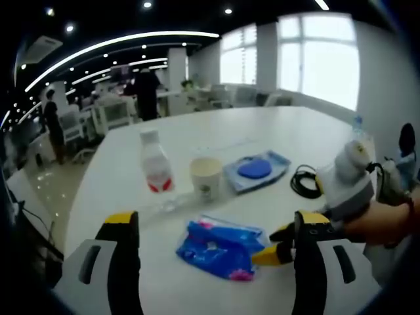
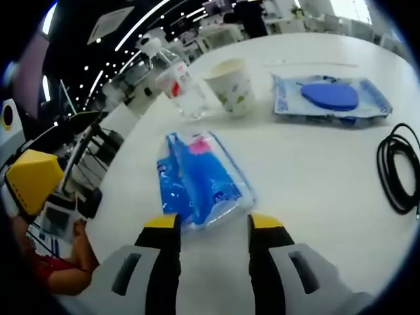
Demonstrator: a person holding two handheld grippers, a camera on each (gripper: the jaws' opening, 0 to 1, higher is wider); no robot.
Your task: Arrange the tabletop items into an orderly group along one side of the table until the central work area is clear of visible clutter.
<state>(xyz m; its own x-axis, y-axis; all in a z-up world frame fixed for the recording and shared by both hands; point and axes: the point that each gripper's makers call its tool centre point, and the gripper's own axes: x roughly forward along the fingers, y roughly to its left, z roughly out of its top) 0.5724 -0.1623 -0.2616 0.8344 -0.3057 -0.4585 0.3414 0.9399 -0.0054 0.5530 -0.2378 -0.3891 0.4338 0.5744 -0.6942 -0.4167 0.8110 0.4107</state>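
- The white table (image 1: 262, 131) carries a loose row of things, all near one another toward the middle.
- A blue plastic packet (image 2: 200, 180) with a pink patch lies flat on the table, closest to both tools.
- In the right gripper view, the right gripper (image 2: 213, 226) stands with its jaws parted, the yellow tips just short of the packet's near edge; I cannot tell whether they touch it. Nothing is held between them.
- In the left gripper view, the left gripper (image 1: 216, 226) is also spread wide with nothing in it, and the packet (image 1: 220, 248) lies on the table in the gap beyond its jaws.
- The right gripper (image 1: 282, 246) comes into that same view from the right, its yellow tip right at the packet's edge, with a hand (image 1: 384, 220) behind it.
- Past the packet stands a clear water bottle (image 1: 156, 167) with a red label and a white cap; it looks tilted in the right gripper view (image 2: 174, 75).
- Just beside the bottle is a paper cup (image 1: 206, 176), upright and open at the top (image 2: 231, 85).
- Next along is a flat clear pouch (image 1: 256, 170) with a round blue piece inside (image 2: 331, 97).
- A coiled black cable (image 1: 305, 182) lies beyond the pouch, near the table's edge (image 2: 399, 170).
- People stand among desks in the office behind.
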